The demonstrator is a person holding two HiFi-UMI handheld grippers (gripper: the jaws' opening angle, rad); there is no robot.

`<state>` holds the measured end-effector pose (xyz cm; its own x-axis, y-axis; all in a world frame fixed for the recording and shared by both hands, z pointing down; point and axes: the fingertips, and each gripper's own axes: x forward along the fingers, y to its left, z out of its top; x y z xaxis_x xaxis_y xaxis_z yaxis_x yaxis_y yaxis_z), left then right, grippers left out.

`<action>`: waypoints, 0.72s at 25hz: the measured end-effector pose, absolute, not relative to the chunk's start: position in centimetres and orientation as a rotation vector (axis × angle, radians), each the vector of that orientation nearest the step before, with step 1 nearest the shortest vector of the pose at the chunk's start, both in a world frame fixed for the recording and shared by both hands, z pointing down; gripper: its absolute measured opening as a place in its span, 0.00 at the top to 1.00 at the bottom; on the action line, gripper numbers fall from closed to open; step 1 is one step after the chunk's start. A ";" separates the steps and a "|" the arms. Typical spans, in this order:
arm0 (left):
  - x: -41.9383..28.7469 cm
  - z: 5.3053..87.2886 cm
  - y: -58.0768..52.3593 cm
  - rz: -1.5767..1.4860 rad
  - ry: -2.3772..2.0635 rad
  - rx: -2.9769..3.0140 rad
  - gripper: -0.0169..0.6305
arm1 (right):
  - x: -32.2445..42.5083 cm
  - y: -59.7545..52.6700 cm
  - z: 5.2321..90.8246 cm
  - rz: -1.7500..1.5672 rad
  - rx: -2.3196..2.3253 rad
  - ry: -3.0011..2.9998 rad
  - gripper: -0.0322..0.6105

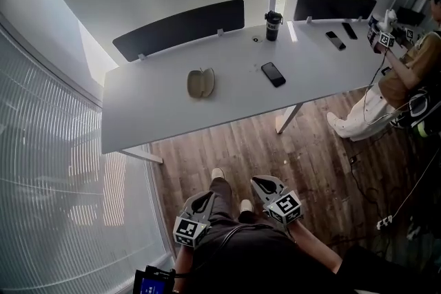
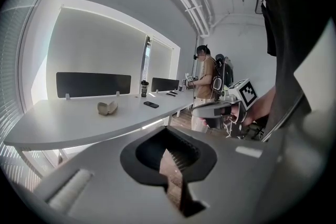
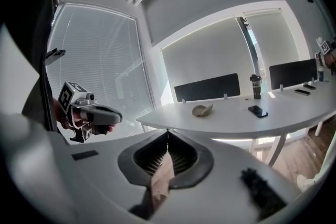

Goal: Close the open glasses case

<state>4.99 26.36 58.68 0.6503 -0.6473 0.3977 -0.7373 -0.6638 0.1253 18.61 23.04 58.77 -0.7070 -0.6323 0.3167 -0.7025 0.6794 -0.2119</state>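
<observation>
The beige glasses case [image 1: 200, 82] lies open like a clamshell on the white table [image 1: 151, 113], left of the middle. It also shows small in the left gripper view as the case [image 2: 107, 107] and in the right gripper view as the case [image 3: 202, 109]. Both grippers are held low by my legs, well short of the table. The left gripper [image 1: 204, 198] is shut and empty, its jaw tips meeting in its own view [image 2: 168, 129]. The right gripper [image 1: 266, 183] is likewise shut on nothing [image 3: 168, 132].
A black phone [image 1: 273, 74] lies right of the case and a dark bottle [image 1: 273, 25] stands at the back. Black divider panels [image 1: 179, 27] line the far edge. Another person [image 1: 403, 76] stands at the table's right end. Window blinds [image 1: 55, 169] run along the left.
</observation>
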 end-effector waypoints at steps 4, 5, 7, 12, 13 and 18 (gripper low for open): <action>5.3 60.0 25.4 0.489 -1.077 2.599 0.96 | 18.7 22.9 59.9 0.484 1.092 -2.683 0.94; 5.3 60.2 25.1 0.490 -1.072 2.598 0.96 | 18.7 22.8 60.0 0.497 1.100 -2.676 0.94; 5.2 59.9 24.2 0.475 -1.074 2.601 0.96 | 18.6 22.4 59.9 0.509 1.101 -2.662 0.94; 4.9 60.6 22.5 0.509 -1.060 2.624 0.96 | 17.9 20.6 60.4 0.478 1.094 -2.644 0.94; 4.9 60.8 22.3 0.522 -1.051 2.634 0.96 | 17.8 20.0 60.6 0.480 1.100 -2.643 0.94; 4.4 61.5 20.8 0.513 -1.039 2.615 0.96 | 16.5 18.0 60.6 0.472 1.087 -2.645 0.94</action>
<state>4.37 20.81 61.54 0.6780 -0.6016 0.4224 -0.7011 -0.7019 0.1258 16.54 17.97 60.64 -0.6935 -0.6353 0.3398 -0.7136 0.6707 -0.2025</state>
